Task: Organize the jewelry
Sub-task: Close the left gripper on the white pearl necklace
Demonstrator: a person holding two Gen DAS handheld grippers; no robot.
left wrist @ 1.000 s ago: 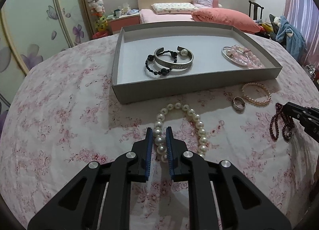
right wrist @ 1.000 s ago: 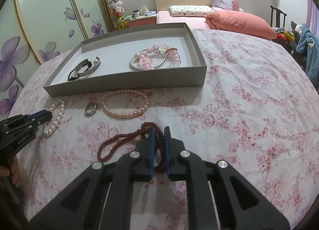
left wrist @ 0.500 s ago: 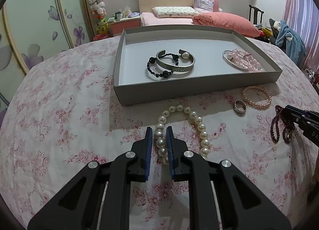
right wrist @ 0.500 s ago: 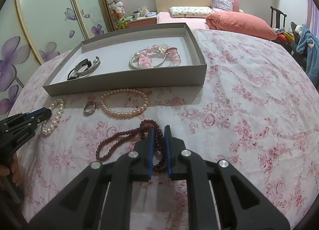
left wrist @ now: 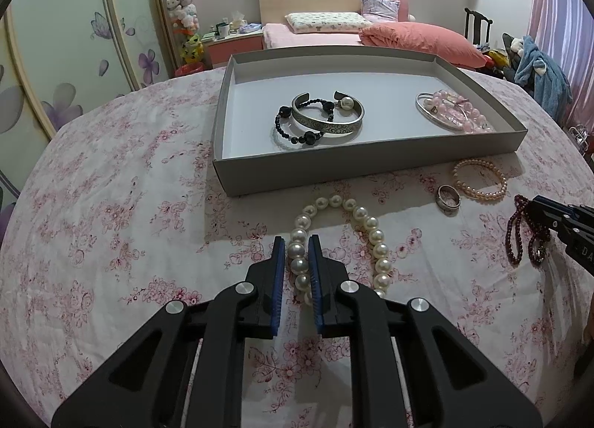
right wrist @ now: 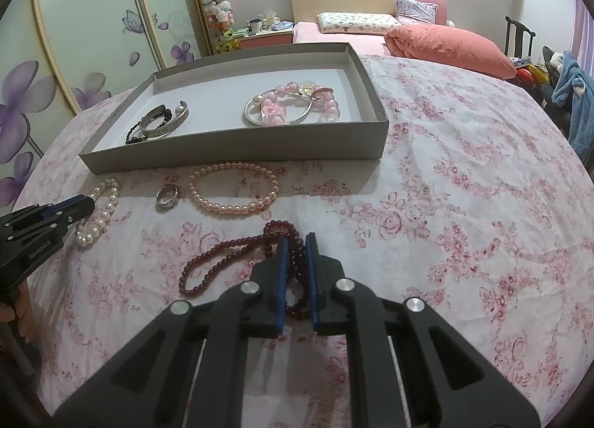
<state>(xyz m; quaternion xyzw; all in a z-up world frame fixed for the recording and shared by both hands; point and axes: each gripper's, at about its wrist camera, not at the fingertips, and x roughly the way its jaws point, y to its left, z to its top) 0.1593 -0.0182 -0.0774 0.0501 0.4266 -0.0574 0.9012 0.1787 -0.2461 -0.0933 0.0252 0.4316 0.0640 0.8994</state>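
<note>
So, change: basically none, both hands parked like before.
left gripper [left wrist: 297,242]: jaws pinching the white pearl bracelet [left wrist: 343,238].
right gripper [right wrist: 296,240]: jaws clamped on the dark red bead strand [right wrist: 237,261].
next, I'd guess: lift both into the grey tray [left wrist: 334,173] ahead of the jaws.

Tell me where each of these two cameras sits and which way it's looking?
Left wrist view: sits on the left gripper, looking forward and down along its fingers, which pinch the white pearl bracelet; the right gripper's tip pokes in at right.
Right wrist view: sits on the right gripper, looking the same way; it pinches the dark red bead strand; the left gripper and fingers of a hand show at left.
Both share: grey tray, ring, pink pearl bracelet, bed behind.
</note>
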